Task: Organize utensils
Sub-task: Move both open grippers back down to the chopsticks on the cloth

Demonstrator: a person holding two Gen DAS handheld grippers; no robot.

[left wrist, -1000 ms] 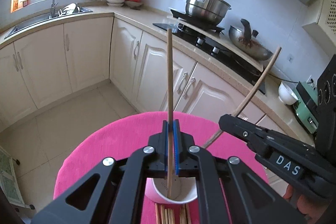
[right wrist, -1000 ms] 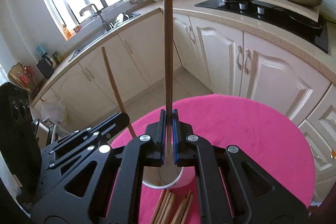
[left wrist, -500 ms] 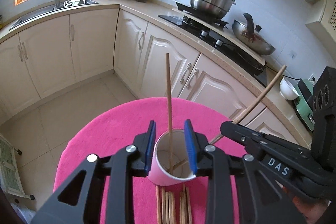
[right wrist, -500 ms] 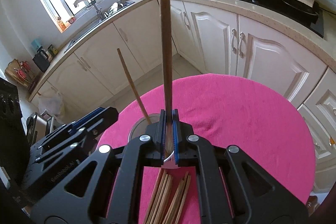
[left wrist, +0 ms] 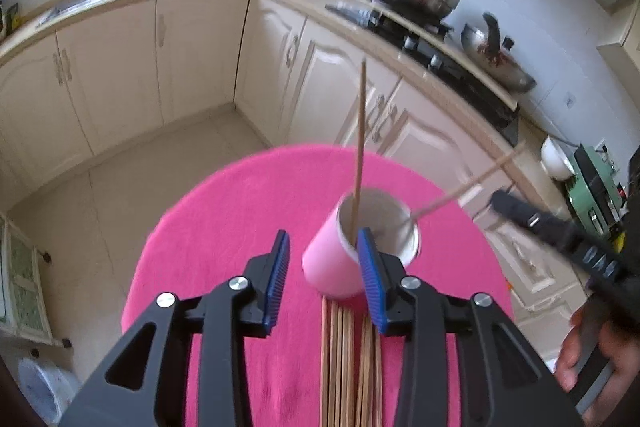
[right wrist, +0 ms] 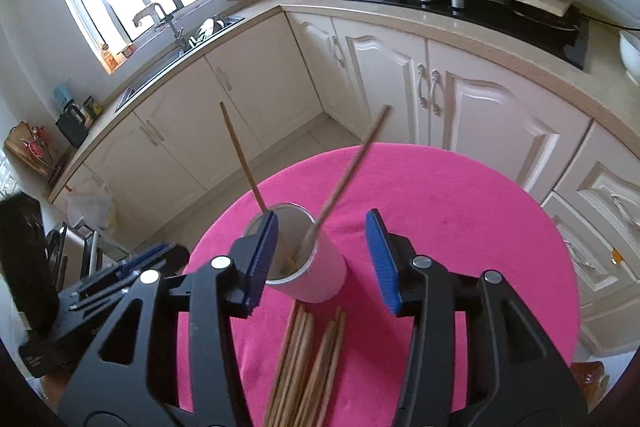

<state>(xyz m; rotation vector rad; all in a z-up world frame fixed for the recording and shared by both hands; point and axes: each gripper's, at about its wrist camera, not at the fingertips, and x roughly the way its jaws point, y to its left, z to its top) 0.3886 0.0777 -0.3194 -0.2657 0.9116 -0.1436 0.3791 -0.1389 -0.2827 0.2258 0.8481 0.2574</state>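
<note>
A pink cup [left wrist: 340, 263] stands on the round pink tablecloth [left wrist: 240, 219], with two chopsticks [right wrist: 240, 159] leaning inside it, one toward each side. More chopsticks lie flat in a bundle [right wrist: 308, 359] on the cloth just in front of the cup. The left gripper [left wrist: 324, 275] has just been opening; its jaws stand apart with nothing pressed between them, the cup just beyond its right finger. The right gripper [right wrist: 324, 259] has also just been opening and holds nothing; the cup sits between its spread fingers, untouched.
</note>
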